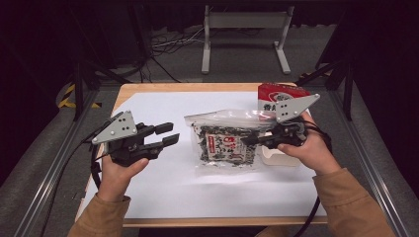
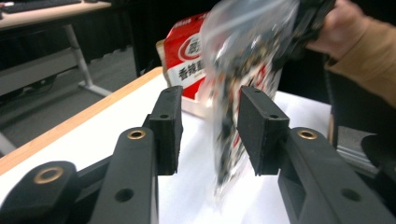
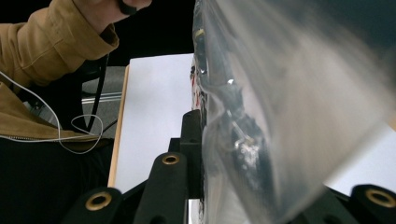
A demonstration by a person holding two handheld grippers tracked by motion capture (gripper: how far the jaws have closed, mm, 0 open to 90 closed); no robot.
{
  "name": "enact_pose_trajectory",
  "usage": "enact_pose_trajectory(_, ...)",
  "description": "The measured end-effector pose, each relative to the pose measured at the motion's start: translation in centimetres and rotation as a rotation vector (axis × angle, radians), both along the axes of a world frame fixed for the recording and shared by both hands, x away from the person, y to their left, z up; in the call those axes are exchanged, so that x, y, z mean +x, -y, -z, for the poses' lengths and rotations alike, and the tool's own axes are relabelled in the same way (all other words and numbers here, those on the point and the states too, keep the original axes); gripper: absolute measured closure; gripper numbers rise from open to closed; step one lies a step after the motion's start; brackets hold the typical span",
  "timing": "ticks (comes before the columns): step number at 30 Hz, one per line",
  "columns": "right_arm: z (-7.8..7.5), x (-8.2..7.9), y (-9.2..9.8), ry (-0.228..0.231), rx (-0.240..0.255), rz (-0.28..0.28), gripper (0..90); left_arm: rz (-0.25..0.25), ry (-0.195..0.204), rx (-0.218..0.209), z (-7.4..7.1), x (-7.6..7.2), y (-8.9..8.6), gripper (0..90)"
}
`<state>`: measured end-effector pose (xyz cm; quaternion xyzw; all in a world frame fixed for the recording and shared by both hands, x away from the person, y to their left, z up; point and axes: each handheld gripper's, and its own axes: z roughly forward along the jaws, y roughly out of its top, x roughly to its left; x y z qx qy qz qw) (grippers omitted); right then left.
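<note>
— Right gripper (image 1: 254, 139): what did it have?

— Its jaws were clamped on the right edge of the clear bag (image 1: 225, 140); in its own view the plastic (image 3: 280, 116) lay pressed against one black pad and hid the other.

— And the bag's look?

— Transparent, crinkled, packed with dark shreds, with a red-and-white label showing through. It hung from those jaws, stretching away from them toward the left gripper (image 1: 168, 134).

— The left one's state?

— Jaws partly apart, pads gripping nothing. In its own view the bag (image 2: 243, 79) showed beyond the gap, apart from both pads.

— Anything nearby?

— A red-and-white packet (image 1: 276, 96) stood just behind the right gripper. A white tray (image 1: 276, 157) sat under that hand. White sheet (image 1: 163, 192) on the wooden table (image 1: 197, 87) beneath both. Nothing stood between left jaws and bag.
</note>
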<state>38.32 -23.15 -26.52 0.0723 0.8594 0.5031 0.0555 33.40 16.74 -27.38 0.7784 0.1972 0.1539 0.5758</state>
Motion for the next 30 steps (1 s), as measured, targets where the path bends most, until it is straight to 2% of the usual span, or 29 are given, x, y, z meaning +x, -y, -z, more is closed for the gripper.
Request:
enact_pose_trajectory(4,-0.8,-0.3,1.0,0.004,0.002,0.04,75.5,-0.02,-0.019,0.007,0.8,0.4,0.0,55.2)
enact_pose_trajectory(10,-1.7,-0.5,2.5,0.001,0.0,0.113,75.4,-0.04,-0.02,0.064,2.3,0.6,0.2,51.1)
enact_pose_trajectory(16,-2.6,-0.6,3.8,-0.016,0.022,0.166,75.4,-0.081,-0.061,0.079,4.5,1.2,-0.4,48.4)
enact_pose_trajectory(18,-2.9,-0.6,4.2,-0.038,0.028,0.181,75.4,-0.094,-0.074,0.084,5.4,1.5,-0.6,47.8)
enact_pose_trajectory(23,-3.5,-0.3,5.1,-0.035,0.035,0.215,75.4,-0.118,-0.13,0.079,7.9,2.4,-1.1,45.2)
enact_pose_trajectory(27,-3.9,-0.2,5.7,-0.038,0.044,0.233,75.4,-0.132,-0.16,0.076,9.2,3.2,-1.4,45.5)
enact_pose_trajectory(30,-4.2,-0.2,6.0,-0.032,0.041,0.241,75.3,-0.133,-0.157,0.078,9.7,3.5,-1.5,45.0)
